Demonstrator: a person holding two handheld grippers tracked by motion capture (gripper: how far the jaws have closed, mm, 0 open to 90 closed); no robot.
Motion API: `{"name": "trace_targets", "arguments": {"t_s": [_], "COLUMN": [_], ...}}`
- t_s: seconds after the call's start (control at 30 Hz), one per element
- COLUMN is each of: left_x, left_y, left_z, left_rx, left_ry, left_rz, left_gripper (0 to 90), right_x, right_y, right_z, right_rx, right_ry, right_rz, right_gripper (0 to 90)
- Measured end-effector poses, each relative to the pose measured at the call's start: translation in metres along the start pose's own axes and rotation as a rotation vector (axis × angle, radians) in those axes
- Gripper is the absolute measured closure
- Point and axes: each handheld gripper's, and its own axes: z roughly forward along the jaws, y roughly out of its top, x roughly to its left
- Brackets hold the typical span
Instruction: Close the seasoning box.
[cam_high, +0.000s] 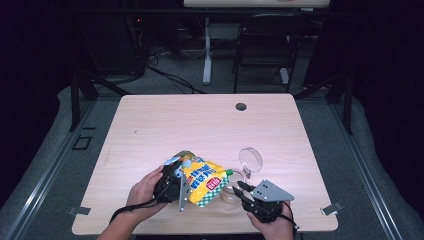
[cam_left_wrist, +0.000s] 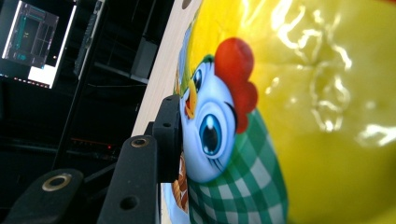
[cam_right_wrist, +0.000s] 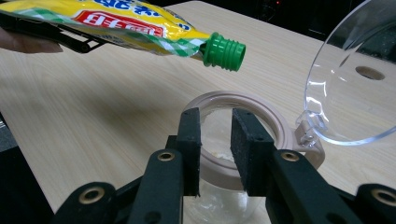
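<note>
Right gripper (cam_right_wrist: 215, 154) clamps the glass jar (cam_right_wrist: 219, 205); left gripper (cam_high: 172, 182) seemingly pinches the yellow pouch (cam_high: 202, 181).

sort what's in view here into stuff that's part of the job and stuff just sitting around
In the job: yellow pouch with green spout, held in the left gripper; glass jar with flipped-open clear lid, steadied by the right gripper.

Just about: chair, second table's leg, floor cables.

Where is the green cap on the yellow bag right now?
In the right gripper view the green cap hangs just above the open jar, left of its clear lid.
</note>
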Motion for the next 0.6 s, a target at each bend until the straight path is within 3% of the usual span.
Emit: {"name": "trace_targets", "arguments": {"t_s": [0.6], "left_x": [-0.0037], "left_y": [0.0068], "left_z": [0.0012], "left_rx": [0.010], "left_ry": [0.010], "left_rz": [0.060], "left_gripper": [61.6], "right_x": [0.0045], "right_y": [0.0044], "right_z": [0.0038], "right_rx": [-0.015], "right_ry": [0.000], "right_rz": [-0.030], "right_gripper": [73.3]}}
